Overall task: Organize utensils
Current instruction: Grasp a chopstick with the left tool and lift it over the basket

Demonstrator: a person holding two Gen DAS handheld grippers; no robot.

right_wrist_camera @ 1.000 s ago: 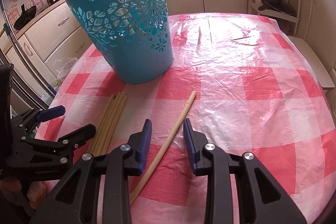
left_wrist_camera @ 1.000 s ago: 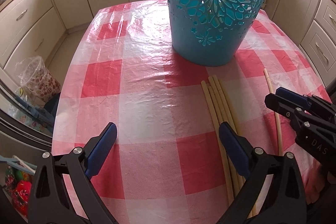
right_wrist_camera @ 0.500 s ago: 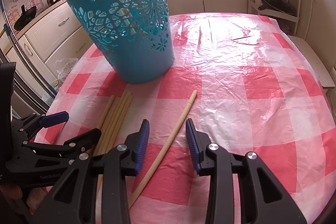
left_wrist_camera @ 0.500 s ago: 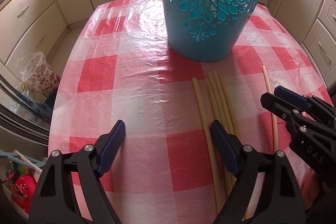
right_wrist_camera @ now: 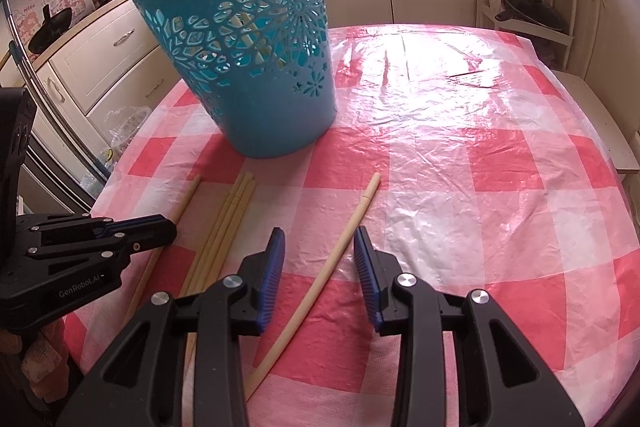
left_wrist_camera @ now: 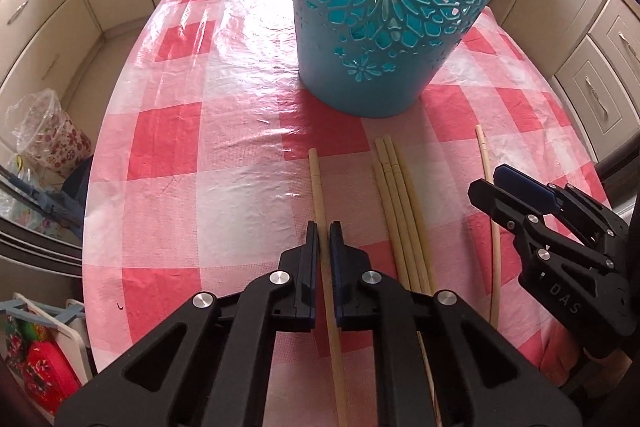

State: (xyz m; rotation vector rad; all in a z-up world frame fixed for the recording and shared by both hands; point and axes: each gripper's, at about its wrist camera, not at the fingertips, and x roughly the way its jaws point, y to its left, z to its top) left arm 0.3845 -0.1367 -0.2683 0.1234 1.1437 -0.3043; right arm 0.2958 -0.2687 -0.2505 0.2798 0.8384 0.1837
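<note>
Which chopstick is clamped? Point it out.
The lone chopstick left of the bundle, pinched in the left gripper. The far-right chopstick lies free between the right gripper's open jaws.

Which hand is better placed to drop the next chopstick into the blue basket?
Left. The left gripper is shut on a chopstick; the right gripper is open, straddling another chopstick on the table.

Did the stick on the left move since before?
Yes. The left chopstick slid leftward, away from the bundle; the left gripper is shut on it.
</note>
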